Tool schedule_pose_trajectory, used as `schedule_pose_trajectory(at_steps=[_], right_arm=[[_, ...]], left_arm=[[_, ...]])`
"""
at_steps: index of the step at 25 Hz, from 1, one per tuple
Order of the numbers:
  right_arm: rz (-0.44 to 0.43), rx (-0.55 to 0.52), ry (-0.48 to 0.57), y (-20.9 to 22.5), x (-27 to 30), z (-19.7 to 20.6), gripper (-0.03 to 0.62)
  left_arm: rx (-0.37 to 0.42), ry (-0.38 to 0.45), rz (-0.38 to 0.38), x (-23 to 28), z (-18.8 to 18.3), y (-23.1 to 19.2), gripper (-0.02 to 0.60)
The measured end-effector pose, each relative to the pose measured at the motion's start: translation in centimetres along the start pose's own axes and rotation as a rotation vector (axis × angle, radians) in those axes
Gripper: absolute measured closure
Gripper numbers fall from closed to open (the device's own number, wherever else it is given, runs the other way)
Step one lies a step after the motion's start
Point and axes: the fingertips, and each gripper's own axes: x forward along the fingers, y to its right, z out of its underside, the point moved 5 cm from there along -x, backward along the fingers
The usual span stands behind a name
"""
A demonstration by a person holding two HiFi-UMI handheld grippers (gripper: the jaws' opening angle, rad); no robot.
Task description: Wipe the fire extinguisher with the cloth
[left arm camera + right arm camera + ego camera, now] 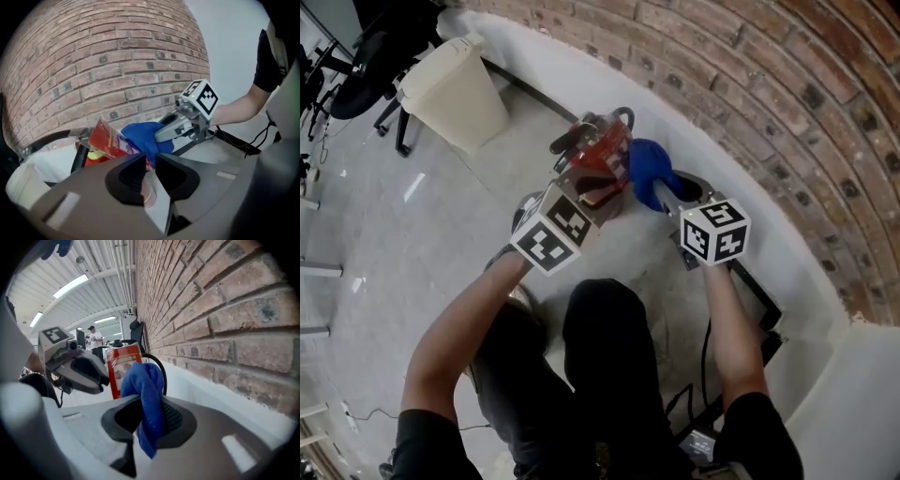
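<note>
- A person crouched by a brick wall [211, 310] works two hand-held grippers at a red fire extinguisher [602, 150], which stands on the floor just ahead of both sets of jaws.
- The right gripper [149, 404] pinches a blue cloth [145, 380]. The fabric is clamped between the pads, bunching up above the jaw tips and trailing in a tail below them.
- Beyond the right jaws, the bunched cloth meets the extinguisher's side. Whether it presses on the red body cannot be told.
- The left gripper [150, 158] has its jaws a narrow slit apart, with nothing seen clamped between the pads. The extinguisher's red labelled face, tilted in this view, lies just past the tips and slightly to their left.
- A black hose [159, 364] arches off the extinguisher on the wall side, straight ahead of the right jaws.
- The two grippers close in from opposite sides — the extinguisher and the cloth sit between them.
- A pale bin [455, 89] stands well beyond the left jaws, farther along the wall.
</note>
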Motion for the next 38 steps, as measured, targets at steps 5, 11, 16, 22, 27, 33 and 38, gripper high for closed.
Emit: schedule_pose_trajectory(at_steps=[5, 11, 16, 22, 27, 33, 38], right_arm=[[0.006, 0.076, 0.044, 2.7, 4.4, -0.6, 0.523], [0.043, 0.117, -0.034, 2.6, 8.5, 4.5, 0.523], [0.059, 0.183, -0.144, 3.1, 11.1, 10.7, 0.523], [0.108, 0.315, -0.289, 4.2, 14.2, 18.9, 0.523], [0.168, 0.4, -0.4, 4.8, 16.5, 24.6, 0.523], [0.187, 0.494, -0.416, 4.7, 16.7, 27.7, 0.523], [0.09, 0.498, -0.294, 2.1, 14.5, 24.1, 0.523]], left_arm=[[0.072, -0.029, 0.055, 0.2, 1.5, 1.5, 0.52], [-0.029, -0.075, 0.058, 1.5, 4.7, 1.9, 0.526], [-0.079, -0.139, 0.051, 4.5, 8.3, 2.8, 0.54], [-0.16, -0.193, 0.081, 7.1, 12.8, 4.4, 0.546], [-0.219, -0.193, 0.06, 8.0, 14.8, 4.0, 0.558], [-0.257, -0.164, 0.07, 8.7, 15.6, 3.5, 0.562], [-0.266, -0.188, 0.071, 8.0, 16.2, 3.2, 0.563]])
